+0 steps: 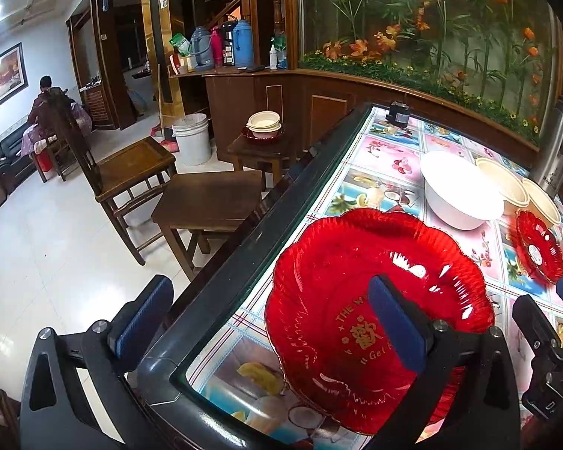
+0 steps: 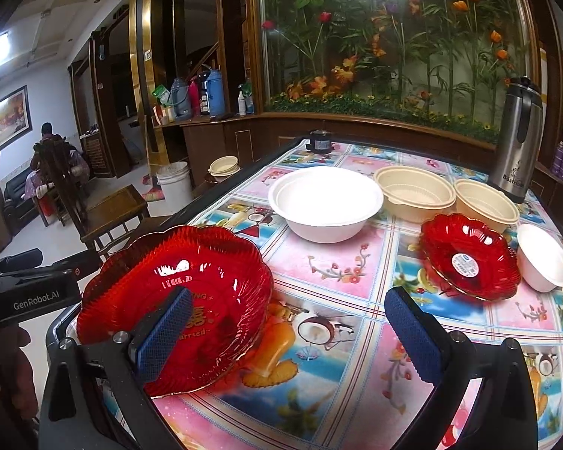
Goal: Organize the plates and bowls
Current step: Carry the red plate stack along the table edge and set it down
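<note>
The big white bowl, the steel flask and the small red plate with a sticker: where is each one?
Big white bowl (image 2: pixel 324 202): right wrist view, point on its inner floor.
Steel flask (image 2: pixel 518 142): right wrist view, point on its metal body.
Small red plate (image 2: pixel 469 257): right wrist view, point on its centre, by the white sticker.

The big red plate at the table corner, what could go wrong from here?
1. The big red plate sits tilted near the table's edge; a nudge could tip it onto the floor.
2. Both tools are open around it: the left tool has one finger inside the dish and one off the table, so closing may pinch only the rim and slip.
3. The right tool also has a finger over the plate; the two tools could collide.
</note>
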The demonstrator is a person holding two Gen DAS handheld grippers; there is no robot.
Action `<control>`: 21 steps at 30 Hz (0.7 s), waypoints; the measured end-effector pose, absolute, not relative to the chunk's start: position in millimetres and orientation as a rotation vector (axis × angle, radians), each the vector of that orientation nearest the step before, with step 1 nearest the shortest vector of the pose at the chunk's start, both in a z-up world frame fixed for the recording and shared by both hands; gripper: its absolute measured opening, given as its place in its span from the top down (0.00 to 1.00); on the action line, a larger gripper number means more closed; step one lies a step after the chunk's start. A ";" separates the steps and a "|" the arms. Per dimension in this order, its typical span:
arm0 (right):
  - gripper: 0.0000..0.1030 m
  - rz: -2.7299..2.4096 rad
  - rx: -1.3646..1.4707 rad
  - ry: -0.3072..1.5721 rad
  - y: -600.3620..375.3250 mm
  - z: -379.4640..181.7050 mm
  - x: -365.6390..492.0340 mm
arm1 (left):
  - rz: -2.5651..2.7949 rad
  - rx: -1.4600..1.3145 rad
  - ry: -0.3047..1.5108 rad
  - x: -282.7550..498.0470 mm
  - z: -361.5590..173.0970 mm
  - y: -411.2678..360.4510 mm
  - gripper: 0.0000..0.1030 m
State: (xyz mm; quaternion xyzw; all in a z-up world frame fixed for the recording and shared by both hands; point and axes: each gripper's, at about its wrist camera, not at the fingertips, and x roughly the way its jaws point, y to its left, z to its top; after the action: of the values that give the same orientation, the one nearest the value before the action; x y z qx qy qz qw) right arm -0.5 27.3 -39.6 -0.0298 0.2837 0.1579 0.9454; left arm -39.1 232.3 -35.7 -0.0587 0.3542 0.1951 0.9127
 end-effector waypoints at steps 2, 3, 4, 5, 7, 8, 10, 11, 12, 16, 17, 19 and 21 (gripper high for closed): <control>0.00 0.323 -0.060 0.583 27.9 -41.3 2.0 | 0.405 -0.117 0.736 -36.3 -37.1 231.8 0.00; 0.00 0.324 -0.058 0.587 27.7 -42.4 3.8 | 0.406 -0.116 0.739 -35.6 -38.3 232.0 0.00; 0.00 0.325 -0.057 0.591 27.6 -43.1 5.8 | 0.407 -0.116 0.744 -33.8 -39.6 232.3 0.00; 0.00 0.325 -0.057 0.594 28.0 -44.4 7.5 | 0.408 -0.115 0.747 -32.8 -41.0 231.9 0.00; 0.00 0.326 -0.053 0.601 28.2 -46.6 10.8 | 0.414 -0.109 0.754 -30.5 -45.0 232.0 0.00; 0.00 0.326 -0.051 0.604 28.1 -47.9 12.8 | 0.416 -0.109 0.757 -29.7 -46.4 231.6 0.00; 0.01 0.327 -0.045 0.613 28.1 -50.8 17.0 | 0.420 -0.108 0.769 -26.6 -50.6 232.3 0.00; 0.01 0.327 -0.043 0.617 27.9 -52.4 19.6 | 0.420 -0.109 0.776 -24.7 -53.1 232.2 0.00; 0.01 0.327 -0.038 0.623 27.5 -54.2 22.3 | 0.419 -0.113 0.789 -23.2 -56.3 234.2 0.00; 0.01 0.330 -0.014 0.653 27.1 -61.3 33.2 | 0.421 -0.149 0.849 -14.6 -69.9 241.8 0.00; 0.01 0.329 -0.012 0.659 27.6 -63.3 36.2 | 0.426 -0.154 0.859 -12.9 -72.8 243.2 0.00; 0.01 0.326 -0.011 0.668 29.5 -66.5 41.5 | 0.436 -0.170 0.884 -9.0 -78.7 247.0 0.00; 0.01 0.324 -0.012 0.682 32.1 -70.5 47.4 | 0.437 -0.180 0.901 -6.0 -83.0 247.4 0.00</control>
State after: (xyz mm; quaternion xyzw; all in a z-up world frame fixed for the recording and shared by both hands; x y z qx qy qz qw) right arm 47.4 32.1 -70.5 -0.0059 0.3330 0.1581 0.9296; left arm -6.0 247.4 -83.0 -0.0864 0.4312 0.2091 0.8734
